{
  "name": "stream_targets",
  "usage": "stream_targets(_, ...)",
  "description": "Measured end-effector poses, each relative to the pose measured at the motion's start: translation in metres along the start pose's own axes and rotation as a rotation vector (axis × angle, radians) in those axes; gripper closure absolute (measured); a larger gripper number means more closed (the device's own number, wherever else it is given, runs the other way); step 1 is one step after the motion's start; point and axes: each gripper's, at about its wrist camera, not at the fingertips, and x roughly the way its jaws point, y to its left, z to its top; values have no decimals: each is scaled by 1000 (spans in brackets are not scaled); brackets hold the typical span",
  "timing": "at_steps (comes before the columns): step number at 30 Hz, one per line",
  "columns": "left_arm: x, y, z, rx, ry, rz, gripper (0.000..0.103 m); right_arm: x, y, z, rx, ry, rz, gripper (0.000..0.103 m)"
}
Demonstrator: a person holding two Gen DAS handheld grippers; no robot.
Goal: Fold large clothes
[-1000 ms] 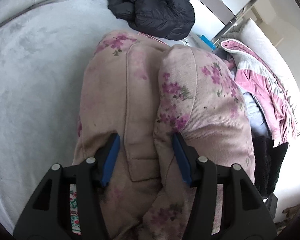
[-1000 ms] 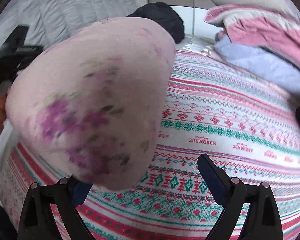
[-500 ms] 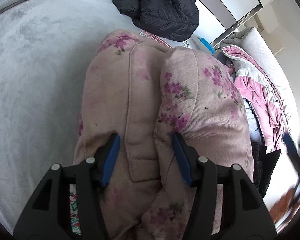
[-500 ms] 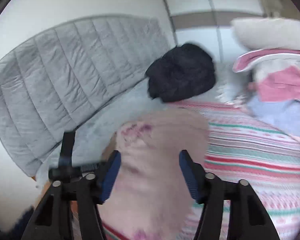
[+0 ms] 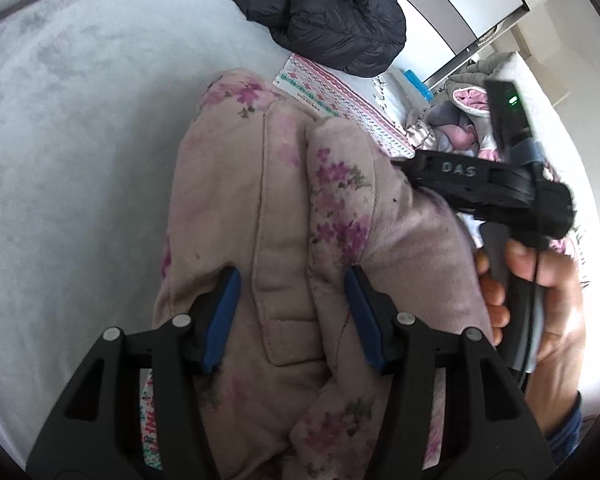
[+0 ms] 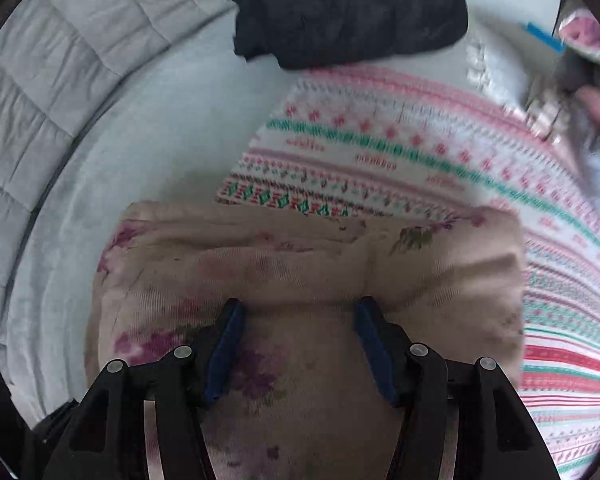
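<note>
Only the left wrist view shows the right hand gripping its handle, right of the left gripper. Both the left and right gripper are spread wide over the floral garment on the bed, clamping nothing.

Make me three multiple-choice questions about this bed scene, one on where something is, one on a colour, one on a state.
1. Where does the black jacket lie?
A. at the far side of the bed, beyond the flowered garment
B. between the left gripper's fingers
C. on the floor

2. What colour are the gripper fingers' pads?
A. red
B. blue
C. yellow

3. How does the left gripper stand?
A. shut on the patterned blanket
B. out of view
C. open, its fingers astride the flowered garment

Answers: 1 A, it sits past the garment's far edge. 2 B, the pads show blue. 3 C, a wide gap holds padded fabric.
</note>
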Motion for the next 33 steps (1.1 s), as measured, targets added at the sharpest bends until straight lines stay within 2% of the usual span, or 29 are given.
stream_targets(3, 3, -1, 3, -2, 11, -5, 45, 4, 4, 0, -16, 7, -25, 43)
stream_targets(7, 1, -2, 5, -2, 17, -22, 45, -2, 0, -5, -3, -22, -3, 43)
stream_targets(11, -12, 12, 8, -77, 38, -143, 44, -10, -7, -10, 9, -69, 27, 43)
stream_targets(13, -26, 28, 8, -151, 58, -216, 44, -13, -10, -12, 11, -87, 36, 43)
stream_targets(16, -51, 47, 0, -199, 28, -255, 44, -17, -11, -16, 12, -112, 37, 43)
stream_targets(18, -63, 51, -8, -178, 14, -206, 30, -19, -10, -18, 7, -124, 25, 43)
stream_targets(19, -67, 53, -13, -167, 9, -153, 17, -21, -9, -19, 4, -131, 20, 43)
stream_targets(21, -66, 57, -21, -163, 20, -152, 16, -23, -10, -20, 7, -143, 24, 43)
stream_targets(25, -48, 67, -35, -259, 101, -271, 16, -28, -13, -25, 15, -167, 38, 43)
stream_targets(29, -43, 62, -35, -297, 83, -356, 16, -33, -15, -29, 17, -187, 38, 43)
stream_targets(31, -41, 58, -34, -292, 75, -359, 16, -35, -16, -31, 17, -194, 42, 43)
stream_targets(33, -25, 46, -35, -262, 113, -305, 16, -36, -18, -31, 21, -196, 51, 43)
